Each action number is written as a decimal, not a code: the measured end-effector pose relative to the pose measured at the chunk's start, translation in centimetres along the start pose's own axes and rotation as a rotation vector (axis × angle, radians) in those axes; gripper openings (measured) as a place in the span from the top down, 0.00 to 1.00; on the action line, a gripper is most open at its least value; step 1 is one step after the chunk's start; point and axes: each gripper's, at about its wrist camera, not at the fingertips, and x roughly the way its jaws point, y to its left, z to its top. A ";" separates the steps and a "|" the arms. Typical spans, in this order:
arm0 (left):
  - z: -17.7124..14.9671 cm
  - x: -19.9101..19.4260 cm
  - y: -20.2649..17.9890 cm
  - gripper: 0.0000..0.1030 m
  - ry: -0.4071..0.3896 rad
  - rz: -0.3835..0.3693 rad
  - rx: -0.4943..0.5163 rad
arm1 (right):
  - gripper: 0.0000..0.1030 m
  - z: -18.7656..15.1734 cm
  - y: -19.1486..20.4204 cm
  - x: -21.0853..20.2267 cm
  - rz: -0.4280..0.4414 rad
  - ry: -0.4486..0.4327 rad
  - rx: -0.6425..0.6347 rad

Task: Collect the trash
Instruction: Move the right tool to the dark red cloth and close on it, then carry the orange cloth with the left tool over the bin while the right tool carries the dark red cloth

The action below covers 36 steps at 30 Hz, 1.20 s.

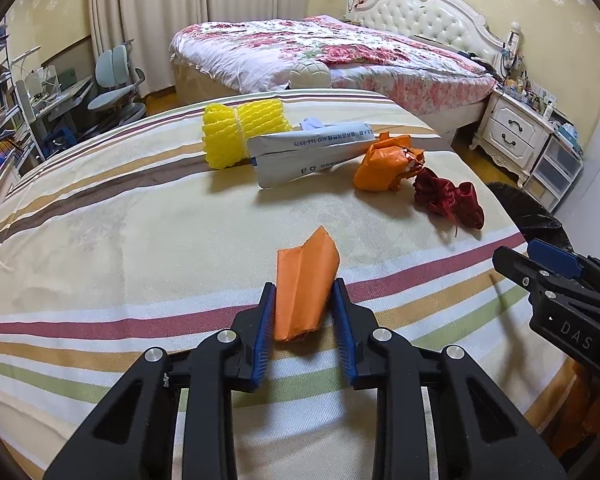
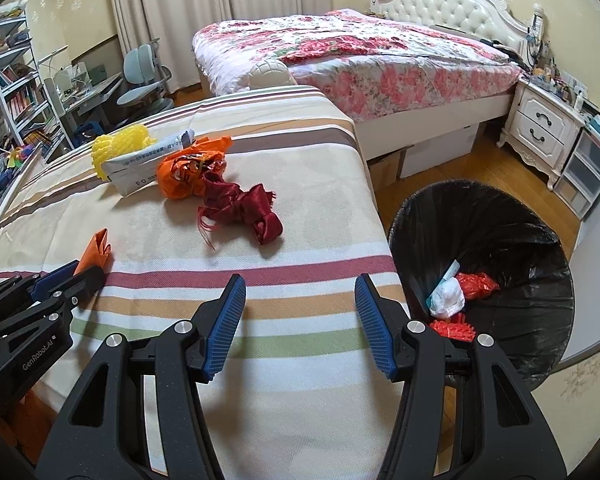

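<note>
Barely pinching: left gripper (image 1: 303, 294) on folded orange wrapper (image 1: 306, 276), right gripper (image 2: 300, 300) spread, empty.
Thin pad contact; wrapper could slip onto striped cover (image 1: 140, 216) before reaching bin (image 2: 500, 220). Beyond wrapper: red ribbon (image 1: 448, 196), orange bag (image 1: 384, 164), mailer (image 1: 308, 152), yellow net (image 1: 240, 132).

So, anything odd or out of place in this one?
Only the expected litter: yellow foam net, white mailer, crumpled orange bag and red ribbon lie loose on the striped cover. Folded orange piece sits between the left gripper's pads. Nothing spilled or damaged.
</note>
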 end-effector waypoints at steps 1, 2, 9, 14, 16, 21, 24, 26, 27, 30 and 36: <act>0.1 0.0 0.1 0.72 0.000 0.003 -0.003 | 0.46 0.2 0.1 0.1 0.001 0.000 -0.003; 0.2 0.1 0.3 0.72 0.000 0.006 -0.007 | 0.46 0.3 0.2 0.2 0.003 0.000 -0.004; 1.1 0.4 1.7 0.72 -0.011 0.042 -0.030 | 0.46 1.8 1.3 1.8 0.016 0.017 -0.025; 1.5 0.5 2.7 0.72 -0.017 0.062 -0.041 | 0.36 2.8 2.2 2.7 0.019 0.026 -0.056; 1.5 0.5 2.9 0.72 -0.016 0.061 -0.046 | 0.36 3.1 2.6 3.1 0.020 0.031 -0.065; 1.3 0.6 3.0 0.72 -0.013 0.056 -0.049 | 0.51 3.1 3.5 3.4 0.018 0.041 -0.089; 1.2 0.5 3.0 0.72 -0.015 0.055 -0.051 | 0.61 2.9 3.7 3.1 0.017 0.039 -0.097; 1.1 0.4 2.9 0.72 -0.018 0.055 -0.048 | 0.66 2.7 3.7 2.9 0.019 0.038 -0.098; 1.1 0.4 2.7 0.72 -0.019 0.057 -0.047 | 0.68 2.6 3.6 2.8 0.021 0.038 -0.096; 1.0 0.2 2.4 0.72 -0.028 0.060 -0.037 | 0.70 2.1 3.5 2.2 0.031 0.039 -0.091; 0.6 -0.3 1.9 0.72 -0.034 0.050 -0.036 | 0.72 1.2 2.9 1.1 0.042 0.036 -0.070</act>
